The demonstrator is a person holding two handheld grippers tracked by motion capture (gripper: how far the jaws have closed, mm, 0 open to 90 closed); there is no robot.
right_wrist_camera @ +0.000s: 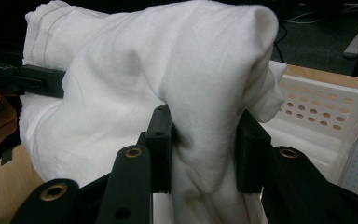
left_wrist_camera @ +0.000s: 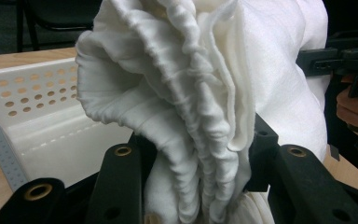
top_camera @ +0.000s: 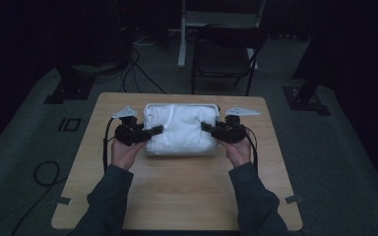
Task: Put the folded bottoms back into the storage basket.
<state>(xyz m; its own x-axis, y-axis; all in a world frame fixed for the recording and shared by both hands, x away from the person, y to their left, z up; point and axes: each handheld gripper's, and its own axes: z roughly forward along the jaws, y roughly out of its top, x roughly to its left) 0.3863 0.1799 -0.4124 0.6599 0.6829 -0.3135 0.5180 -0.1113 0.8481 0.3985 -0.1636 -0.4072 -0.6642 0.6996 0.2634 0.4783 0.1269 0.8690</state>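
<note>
Both forearms reaching in from the near edge, sleeves dark; left gripper [top_camera: 153,131] and right gripper [top_camera: 206,127] facing inward toward each other, fingers [left_wrist_camera: 121,182] of each clamped tight, hands level.

The folded cloth [top_camera: 179,129] sits over the basket [top_camera: 211,106] at the far middle of the tabletop [top_camera: 177,191]. The left hand-held gripper [top_camera: 153,131] is at the cloth's left side, the right hand-held gripper [top_camera: 207,127] at its right side. Behind the tabletop, on the floor, stands a chair [top_camera: 224,54].
</note>
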